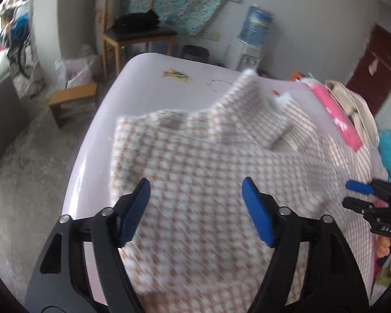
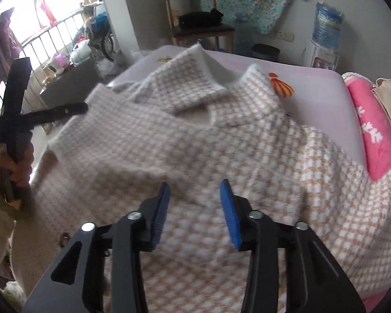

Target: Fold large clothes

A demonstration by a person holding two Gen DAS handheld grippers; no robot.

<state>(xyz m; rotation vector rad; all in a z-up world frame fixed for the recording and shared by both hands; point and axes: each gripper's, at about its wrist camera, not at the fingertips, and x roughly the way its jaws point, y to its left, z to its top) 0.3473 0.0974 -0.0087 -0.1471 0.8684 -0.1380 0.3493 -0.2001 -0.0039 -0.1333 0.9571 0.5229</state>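
One big checked sweater [image 1: 195, 161] in tan and white lies spread on the pale pink surface [image 1: 153, 78], filling most of its near part. Its two sleeves are folded in over its far end, and their white cuffs point away. The picture is blurry, so the small folds are hard to see.

There are two grippers. The left gripper [image 1: 195, 208] hangs over the near middle of the sweater with its jaws wide apart and nothing between them. The right gripper [image 2: 195, 211] is over the near right part of the sweater, jaws also apart and holding nothing.

On the right side of the surface lies one pink towel [image 2: 372, 130] with white marks, beside the sweater's edge, and one cream bag [image 2: 388, 99] just past it. Far behind stand one wooden chair [image 1: 138, 34] with a black thing on its seat, one water cooler [image 1: 250, 39] with a blue bottle on top, and one low wooden stool [image 1: 73, 101] on the floor to the left.
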